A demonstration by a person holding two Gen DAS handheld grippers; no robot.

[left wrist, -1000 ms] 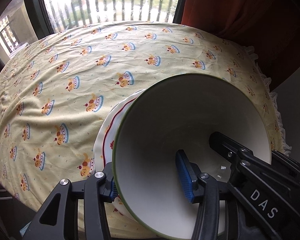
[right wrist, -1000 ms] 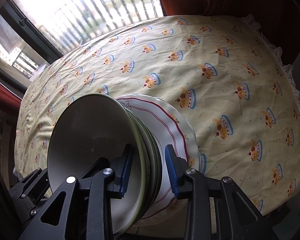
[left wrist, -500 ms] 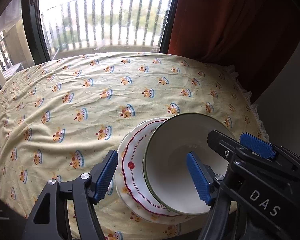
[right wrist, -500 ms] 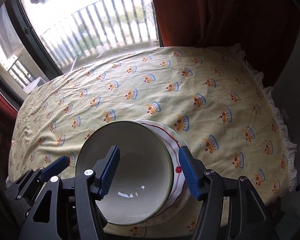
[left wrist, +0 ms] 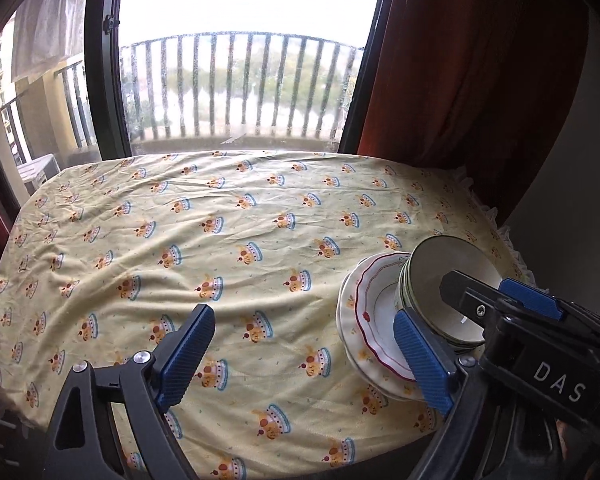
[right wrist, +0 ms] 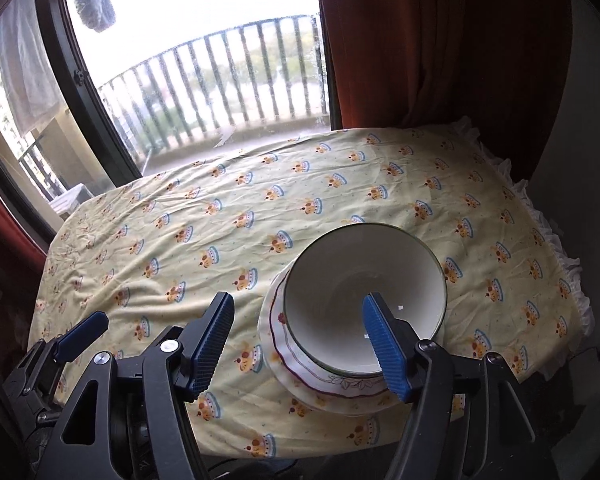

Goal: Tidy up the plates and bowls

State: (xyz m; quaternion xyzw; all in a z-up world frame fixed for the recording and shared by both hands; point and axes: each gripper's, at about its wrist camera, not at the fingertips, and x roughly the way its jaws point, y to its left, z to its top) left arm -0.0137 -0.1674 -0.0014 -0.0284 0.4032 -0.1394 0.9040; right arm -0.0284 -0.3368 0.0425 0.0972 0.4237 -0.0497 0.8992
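The worktop [left wrist: 220,240] lies bare left of the stack of dishes [left wrist: 384,320]; curtain [left wrist: 480,80] crowds the far right.

A worktop [left wrist: 260,220] wears a wrinkled yellow tablecloth [right wrist: 300,208] printed with cakes. Directly on the cloth, near the worktop's frilled edge, sits a stack of plates [left wrist: 364,312] holding nested bowls [right wrist: 364,280].
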